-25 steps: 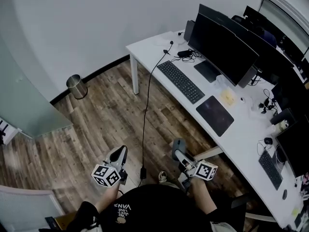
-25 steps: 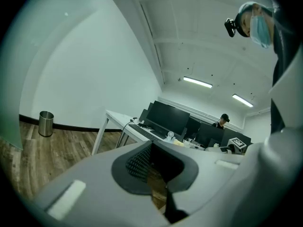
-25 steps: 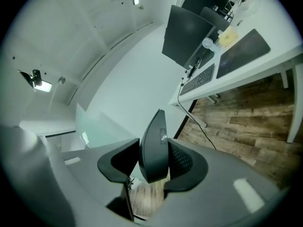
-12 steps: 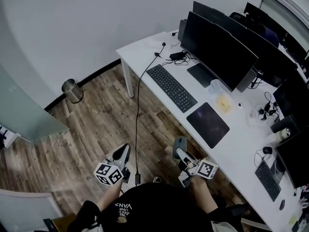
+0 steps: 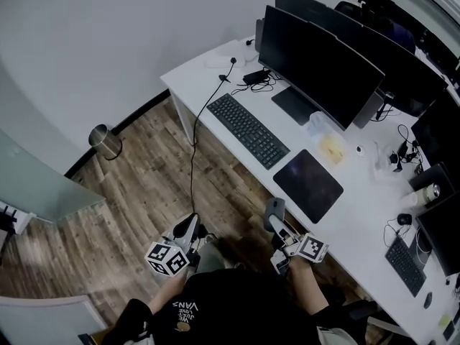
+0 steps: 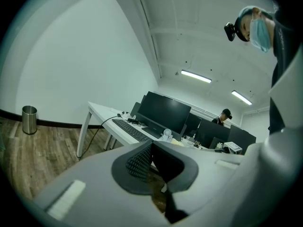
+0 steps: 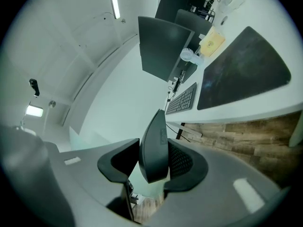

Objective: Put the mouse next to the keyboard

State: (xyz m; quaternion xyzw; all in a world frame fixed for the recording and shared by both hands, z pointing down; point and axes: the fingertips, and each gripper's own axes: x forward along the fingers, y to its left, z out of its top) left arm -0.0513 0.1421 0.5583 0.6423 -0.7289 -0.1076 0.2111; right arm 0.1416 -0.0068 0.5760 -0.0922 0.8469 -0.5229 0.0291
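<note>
Head view: right tongs clamped on mouse, over floor, short of table front edge. Small bare strip between keyboard and mouse pad.
Left gripper view: left tongs together, empty.
Right gripper view: mouse between pads; probably light, stiff, with slippery shell.

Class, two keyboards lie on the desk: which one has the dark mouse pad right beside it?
The long keyboard before the big monitor; the pad lies at its end. The smaller keyboard sits apart, at the head view's lower right.
</note>
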